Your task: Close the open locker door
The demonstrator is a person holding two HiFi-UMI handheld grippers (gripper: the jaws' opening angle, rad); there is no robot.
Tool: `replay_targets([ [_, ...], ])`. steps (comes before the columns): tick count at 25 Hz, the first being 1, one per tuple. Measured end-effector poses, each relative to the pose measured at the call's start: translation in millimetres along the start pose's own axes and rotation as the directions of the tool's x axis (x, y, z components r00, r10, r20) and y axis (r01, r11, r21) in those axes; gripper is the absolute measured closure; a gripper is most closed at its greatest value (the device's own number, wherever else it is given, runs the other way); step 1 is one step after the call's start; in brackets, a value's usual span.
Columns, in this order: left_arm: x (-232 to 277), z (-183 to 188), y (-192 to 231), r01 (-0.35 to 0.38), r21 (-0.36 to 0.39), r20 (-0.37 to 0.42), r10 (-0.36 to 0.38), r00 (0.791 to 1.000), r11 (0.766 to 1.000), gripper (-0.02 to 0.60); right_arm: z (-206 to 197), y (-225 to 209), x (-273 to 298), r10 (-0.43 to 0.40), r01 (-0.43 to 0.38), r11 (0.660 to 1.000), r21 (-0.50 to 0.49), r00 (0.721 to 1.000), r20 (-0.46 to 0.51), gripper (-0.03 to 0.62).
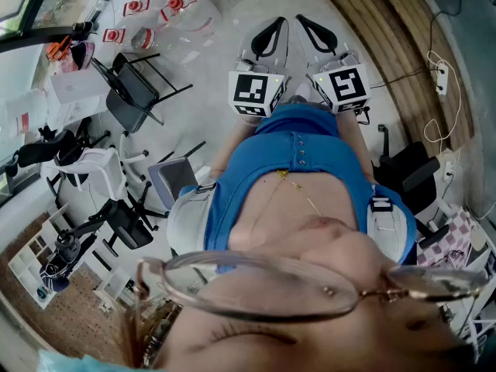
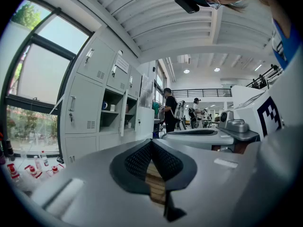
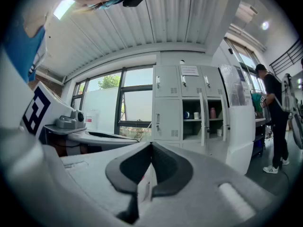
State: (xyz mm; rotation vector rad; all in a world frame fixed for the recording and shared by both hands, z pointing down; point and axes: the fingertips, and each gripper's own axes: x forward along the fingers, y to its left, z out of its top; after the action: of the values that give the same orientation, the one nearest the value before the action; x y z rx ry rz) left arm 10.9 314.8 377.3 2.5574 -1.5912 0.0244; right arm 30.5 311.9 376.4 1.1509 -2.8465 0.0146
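A grey locker bank [image 3: 189, 105] stands ahead by the window. Two of its narrow doors [image 3: 202, 118] hang open over shelves holding cups. In the left gripper view the same lockers [image 2: 97, 103] are at the left, with an open door [image 2: 124, 113] edge-on. My left gripper [image 2: 151, 144] is shut with nothing between its pads, and it is well short of the lockers. My right gripper [image 3: 151, 146] is shut and empty too. In the head view, left gripper [image 1: 271, 25] and right gripper [image 1: 308, 23] are side by side in front of my body, both level.
A person in black [image 3: 274, 119] stands at a white unit [image 3: 241, 136] right of the lockers. More people [image 2: 169, 110] stand further back. Black chairs [image 1: 128, 91] and red-capped bottles [image 1: 136, 10] are to my left, and cables [image 1: 442, 91] trail at the right.
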Motion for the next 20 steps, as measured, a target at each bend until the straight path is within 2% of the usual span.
replay_targets([
  [9, 5, -5, -22, -0.008, -0.007, -0.004, 0.008, 1.000, 1.000, 0.580, -3, -16, -24, -0.013, 0.012, 1.000, 0.025, 0.999, 0.031, 0.592],
  [20, 6, -13, -37, -0.032, -0.023, -0.019, 0.032, 0.999, 0.999, 0.581, -8, -20, -37, 0.042, -0.044, 0.998, 0.045, 0.998, 0.046, 0.592],
])
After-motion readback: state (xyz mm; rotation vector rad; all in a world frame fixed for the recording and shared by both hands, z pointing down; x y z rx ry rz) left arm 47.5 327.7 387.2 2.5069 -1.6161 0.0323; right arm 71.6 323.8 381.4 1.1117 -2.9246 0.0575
